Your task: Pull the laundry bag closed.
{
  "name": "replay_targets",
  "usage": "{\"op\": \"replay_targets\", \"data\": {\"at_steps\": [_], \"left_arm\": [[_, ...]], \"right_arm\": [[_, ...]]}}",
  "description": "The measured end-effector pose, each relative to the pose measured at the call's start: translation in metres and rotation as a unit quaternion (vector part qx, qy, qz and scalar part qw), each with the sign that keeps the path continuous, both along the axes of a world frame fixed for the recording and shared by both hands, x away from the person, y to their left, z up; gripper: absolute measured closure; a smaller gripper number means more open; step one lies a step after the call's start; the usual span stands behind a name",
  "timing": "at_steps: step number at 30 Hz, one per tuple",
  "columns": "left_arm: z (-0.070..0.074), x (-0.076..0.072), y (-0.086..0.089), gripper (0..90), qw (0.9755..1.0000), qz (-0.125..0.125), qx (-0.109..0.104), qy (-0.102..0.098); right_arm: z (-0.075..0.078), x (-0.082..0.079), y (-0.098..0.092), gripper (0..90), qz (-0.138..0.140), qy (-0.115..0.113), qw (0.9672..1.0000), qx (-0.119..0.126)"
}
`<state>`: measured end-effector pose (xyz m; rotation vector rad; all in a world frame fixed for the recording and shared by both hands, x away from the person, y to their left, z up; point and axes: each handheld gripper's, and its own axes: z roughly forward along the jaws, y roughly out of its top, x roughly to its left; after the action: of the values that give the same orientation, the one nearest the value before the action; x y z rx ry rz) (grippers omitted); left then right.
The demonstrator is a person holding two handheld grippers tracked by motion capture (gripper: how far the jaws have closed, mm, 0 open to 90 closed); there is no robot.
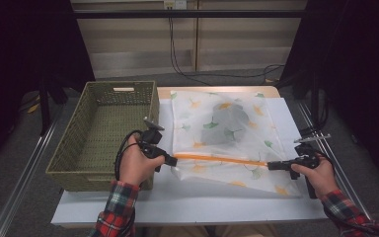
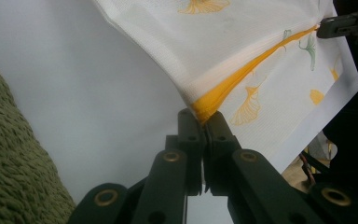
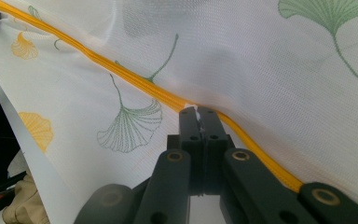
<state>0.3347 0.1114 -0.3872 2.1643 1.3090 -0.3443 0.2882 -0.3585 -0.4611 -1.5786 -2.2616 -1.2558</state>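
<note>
Holding the orange zipper (image 1: 220, 159) of a white mesh bag (image 1: 227, 133) taut between them, both grippers are clamped shut on it. The left gripper (image 1: 173, 160) pinches the end of the zipper at the bag's corner; in the left gripper view its jaws stand pressed together on the orange tape (image 2: 205, 112). The right gripper (image 1: 270, 165) bites the zipper farther along, and in the right gripper view its jaws meet on a small pale piece at the orange line (image 3: 196, 112), which may be the zipper pull, though that is too small to tell for certain.

The bag, printed with green and yellow leaves, lies flat on the white table (image 1: 187, 202), just right of a green woven basket (image 1: 103, 133) whose inside looks bare. A dark shape shows through the mesh near the middle of the bag (image 1: 229, 121), so something seems to be inside.

By the look of it, the step in hand is working the zipper: one end is anchored while the other gripper is placed to slide along the track. Whether the bag is being opened or closed cannot be read from these pictures. The next move calls for the left gripper to keep its hold firm and level while the right one pulls straight along the orange line, staying low so that the thin mesh does not bunch or catch in the teeth.
</note>
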Motion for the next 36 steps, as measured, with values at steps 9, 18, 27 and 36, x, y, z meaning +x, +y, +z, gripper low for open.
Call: {"op": "replay_targets", "data": {"at_steps": [9,18,27,36], "left_arm": [[0.0,0.0,-0.001,87.2,1.0,0.004,0.003,-0.001],[0.0,0.0,0.0,87.2,1.0,0.005,0.005,-0.003],[0.002,-0.001,0.0,87.2,1.0,0.008,0.002,-0.002],[0.005,-0.002,-0.001,87.2,0.9999,0.006,0.007,-0.005]], "right_arm": [[0.0,-0.003,-0.005,90.0,-0.006,0.0,1.0,-0.001],[0.002,-0.004,-0.005,90.0,-0.006,-0.003,1.0,-0.003],[0.002,-0.008,-0.013,90.0,-0.013,-0.006,0.9999,-0.005],[0.003,-0.012,-0.017,90.0,-0.018,-0.007,0.9998,-0.006]]}}
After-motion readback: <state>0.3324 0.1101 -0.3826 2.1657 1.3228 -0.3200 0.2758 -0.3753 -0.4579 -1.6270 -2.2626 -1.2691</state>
